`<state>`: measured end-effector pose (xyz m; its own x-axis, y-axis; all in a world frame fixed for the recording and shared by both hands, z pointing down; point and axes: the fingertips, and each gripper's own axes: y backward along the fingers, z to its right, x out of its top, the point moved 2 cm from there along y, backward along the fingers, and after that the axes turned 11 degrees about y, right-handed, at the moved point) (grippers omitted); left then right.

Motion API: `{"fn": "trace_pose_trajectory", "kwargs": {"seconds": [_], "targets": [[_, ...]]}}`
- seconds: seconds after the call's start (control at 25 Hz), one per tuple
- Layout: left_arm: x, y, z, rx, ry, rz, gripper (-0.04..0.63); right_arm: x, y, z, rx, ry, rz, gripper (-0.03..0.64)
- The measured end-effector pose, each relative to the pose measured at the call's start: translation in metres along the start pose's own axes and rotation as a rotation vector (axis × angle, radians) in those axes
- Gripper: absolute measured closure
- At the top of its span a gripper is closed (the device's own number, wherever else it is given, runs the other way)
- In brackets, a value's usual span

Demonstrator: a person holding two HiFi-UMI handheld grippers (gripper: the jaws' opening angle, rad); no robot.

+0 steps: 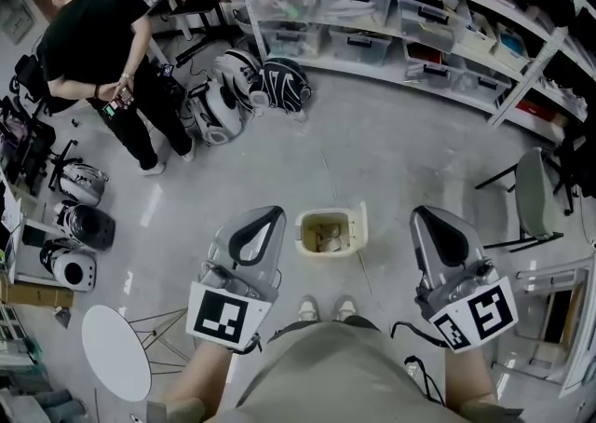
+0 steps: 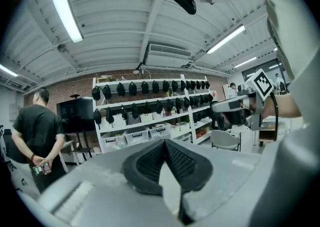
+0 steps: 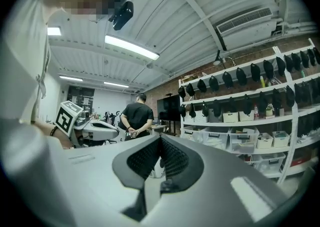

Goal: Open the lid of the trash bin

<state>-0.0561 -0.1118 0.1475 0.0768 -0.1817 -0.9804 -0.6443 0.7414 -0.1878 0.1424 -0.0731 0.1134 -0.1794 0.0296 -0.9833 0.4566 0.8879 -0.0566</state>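
**A:** Where is the trash bin (image 1: pixel 328 231) from where I stand?

**B:** It's on the grey surface (image 1: pixel 391 170) just ahead of your feet. It sits between your two grippers and well below them.

**A:** And my jaws?

**B:** The left gripper (image 2: pixel 165 142) has its jaws together at the tips, with nothing between them. The right gripper (image 3: pixel 160 137) is the same. Both point out at the shelves, not down at the bin.

**A:** What about the lid?

**B:** You can see scraps inside the bin, and a pale flap (image 1: pixel 360 224) stands along its right rim. I take that flap for the lid, already tipped up, though I can't be sure.

**A:** And if it needs more?

**B:** Tilt one gripper down, part its jaws and take the flap's free edge. Swing it about its hinge rather than pulling, because I'd guess a bin this light will slide.
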Motion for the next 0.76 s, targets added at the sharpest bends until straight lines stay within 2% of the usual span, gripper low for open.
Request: {"fn": "trace_pose_trajectory", "kwargs": {"seconds": [0.4, 0.64, 0.76], "targets": [[-0.001, 0.002, -0.005, 0.006, 0.000, -0.005, 0.594, -0.004, -0.003, 0.002, 0.000, 0.008, -0.021, 0.614], [0.007, 0.006, -0.004, -0.024, 0.066, 0.038, 0.594, -0.005, -0.003, 0.001, 0.004, 0.011, -0.027, 0.614], [0.009, 0.008, -0.005, -0.028, 0.053, 0.041, 0.594, -0.007, -0.003, 0.000, -0.001, 0.010, -0.029, 0.614]]}}
